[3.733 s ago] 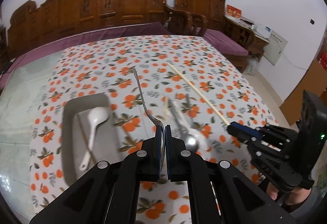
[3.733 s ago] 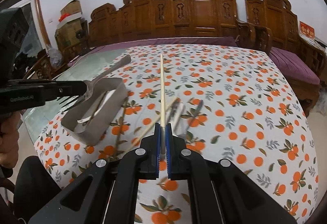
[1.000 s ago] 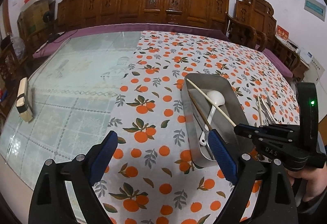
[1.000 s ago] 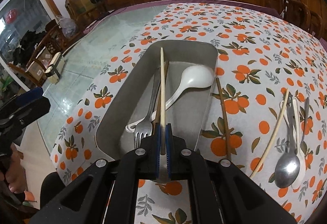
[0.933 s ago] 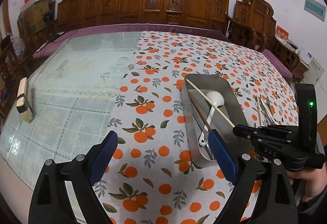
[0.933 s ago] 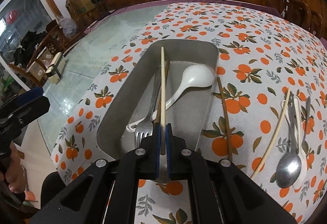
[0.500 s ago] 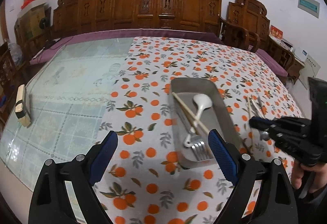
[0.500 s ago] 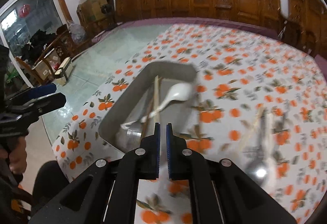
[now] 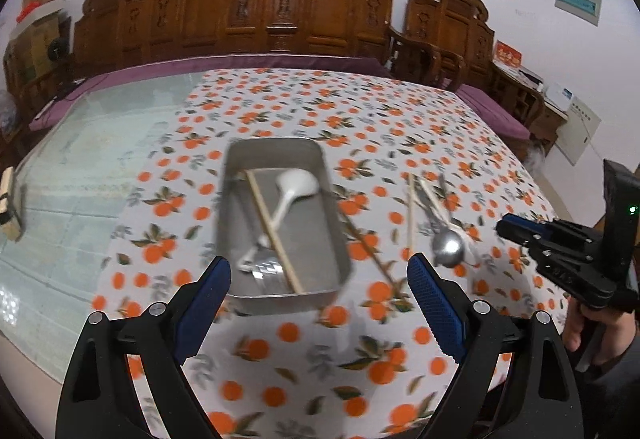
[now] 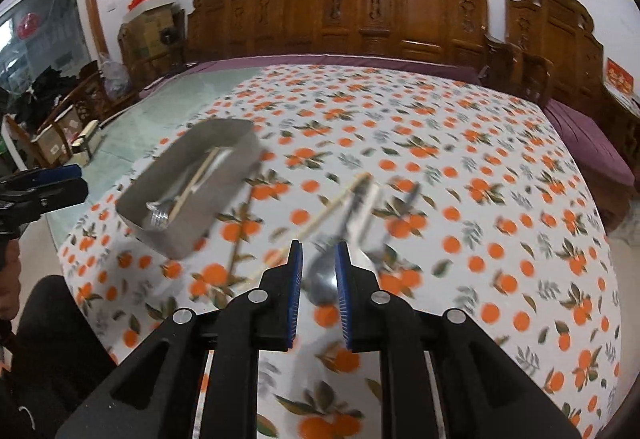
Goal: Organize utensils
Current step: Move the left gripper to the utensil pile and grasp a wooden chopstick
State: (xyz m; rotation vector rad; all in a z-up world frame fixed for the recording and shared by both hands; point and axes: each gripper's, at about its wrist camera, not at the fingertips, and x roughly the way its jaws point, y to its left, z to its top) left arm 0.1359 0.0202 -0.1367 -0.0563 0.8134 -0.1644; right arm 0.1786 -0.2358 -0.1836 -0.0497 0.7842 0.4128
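Tray: a metal tray (image 9: 280, 155) is set on the orange-print tablecloth (image 9: 360, 107), near the cloth's left edge.
Tray contents: a white spoon (image 9: 294, 185), a pale chopstick (image 9: 272, 231) laid across it and a fork (image 9: 266, 271) at the near end are seen inside.
Loose utensils: a metal spoon (image 9: 448, 247) and another pale chopstick (image 9: 410, 215) are left on the cloth to the right of the tray, close together; the thin pieces beside them are too blurred to be named. A dark chopstick (image 9: 368, 251) is seen on the cloth just beside the tray's right wall.
Left gripper (image 9: 318, 277): its jaws are held wide apart with nothing between them, above the near end of the tray.
Right gripper (image 10: 318, 251): its jaws are opening, a narrow gap is shown, and nothing is gripped; the metal spoon's bowl is seen through the gap, on the cloth below.
Table: bare glass (image 9: 80, 159) is exposed left of the cloth.
Background: carved wooden benches (image 9: 280, 7) are lined up along the wall.
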